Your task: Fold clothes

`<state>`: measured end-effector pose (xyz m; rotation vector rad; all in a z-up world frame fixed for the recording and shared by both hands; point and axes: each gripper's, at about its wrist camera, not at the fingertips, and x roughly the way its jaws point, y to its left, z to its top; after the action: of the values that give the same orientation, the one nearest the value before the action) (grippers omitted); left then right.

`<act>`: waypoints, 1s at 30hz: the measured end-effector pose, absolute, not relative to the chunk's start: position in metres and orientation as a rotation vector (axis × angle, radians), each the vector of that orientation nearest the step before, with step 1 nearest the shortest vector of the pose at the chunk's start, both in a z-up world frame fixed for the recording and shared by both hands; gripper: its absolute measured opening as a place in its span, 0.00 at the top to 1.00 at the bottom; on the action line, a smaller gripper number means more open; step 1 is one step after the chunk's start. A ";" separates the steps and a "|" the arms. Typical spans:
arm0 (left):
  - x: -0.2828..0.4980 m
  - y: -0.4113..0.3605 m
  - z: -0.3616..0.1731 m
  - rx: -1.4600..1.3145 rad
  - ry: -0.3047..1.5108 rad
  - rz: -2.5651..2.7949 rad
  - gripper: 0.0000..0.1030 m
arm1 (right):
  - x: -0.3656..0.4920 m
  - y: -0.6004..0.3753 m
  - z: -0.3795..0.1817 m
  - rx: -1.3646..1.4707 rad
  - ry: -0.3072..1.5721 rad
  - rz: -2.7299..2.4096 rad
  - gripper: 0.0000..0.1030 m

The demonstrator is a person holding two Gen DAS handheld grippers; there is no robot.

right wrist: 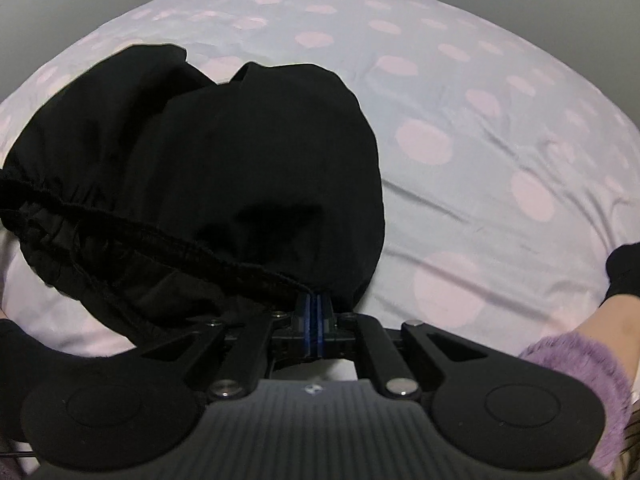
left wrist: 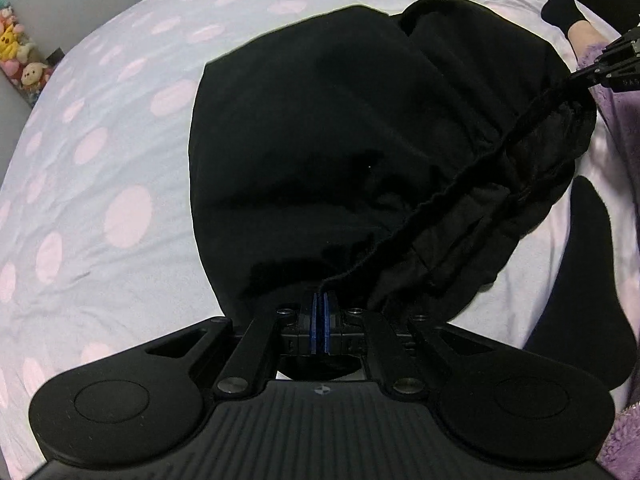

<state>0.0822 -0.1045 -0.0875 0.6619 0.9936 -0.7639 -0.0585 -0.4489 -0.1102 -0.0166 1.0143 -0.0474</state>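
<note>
I have one black garment (left wrist: 320, 140), apparently elastic-waisted, lying on the bed (left wrist: 100, 160) with its gathered waistband (left wrist: 452, 192) stretched between my two grippers. The left gripper (left wrist: 320, 300) has its fingers together, clamped on the near-left end of the band; the right gripper (right wrist: 314, 300) has its fingers likewise pressed together on the other end of the band. From the left wrist view the right gripper (left wrist: 616, 66) shows at the far right, with the band running taut to it. Risks, as I judge them: the hold at each end is on a narrow bite of thin elastic hem, so a pull outward could slip the cloth from the pads and drop one corner, skewing the fold. The body of the garment is bunched and lies in two lobes at the far side; laid down as it is, creases would be pressed into the fold. The lining or inner layer below the band hangs loose and could tuck under unevenly. Someone's feet in black socks (left wrist: 580, 280) lie beside the garment on the right and could catch the cloth. Count: one garment, two grippers, one bed, several plush toys (left wrist: 16, 52) at the far left, number uncertain.
</note>
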 end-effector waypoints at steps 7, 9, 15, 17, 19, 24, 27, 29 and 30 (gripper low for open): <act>0.058 -0.102 -0.057 0.678 0.866 -0.841 0.83 | -0.064 -0.431 -0.083 -0.094 0.942 -0.006 0.90; 0.045 -0.102 -0.049 0.729 0.816 -0.883 0.83 | -0.070 -0.421 -0.069 -0.147 0.906 0.016 0.89; 0.008 -0.126 -0.066 0.943 0.755 -1.022 0.82 | -0.073 -0.383 -0.053 -0.159 0.869 0.214 0.89; 0.002 -0.138 -0.083 1.033 0.756 -1.016 0.82 | -0.068 -0.366 -0.061 -0.171 0.877 0.275 0.89; 0.004 -0.145 -0.098 1.098 0.772 -1.012 0.82 | -0.064 -0.351 -0.071 -0.198 0.887 0.342 0.86; 0.019 -0.151 -0.121 1.138 0.857 -0.994 0.82 | -0.050 -0.328 -0.101 -0.226 0.929 0.441 0.70; 0.023 -0.152 -0.126 1.130 0.891 -1.002 0.83 | -0.045 -0.321 -0.114 -0.248 0.943 0.451 0.71; 0.021 -0.151 -0.127 1.132 0.892 -1.017 0.90 | -0.043 -0.321 -0.123 -0.249 0.960 0.466 0.73; 0.019 -0.150 -0.127 1.139 0.889 -1.027 0.93 | -0.044 -0.320 -0.125 -0.252 0.967 0.477 0.83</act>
<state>0.0192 -0.1498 -0.1271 1.1390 0.8892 -1.0270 -0.0437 -0.3201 -0.1250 -0.2523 0.9670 0.4767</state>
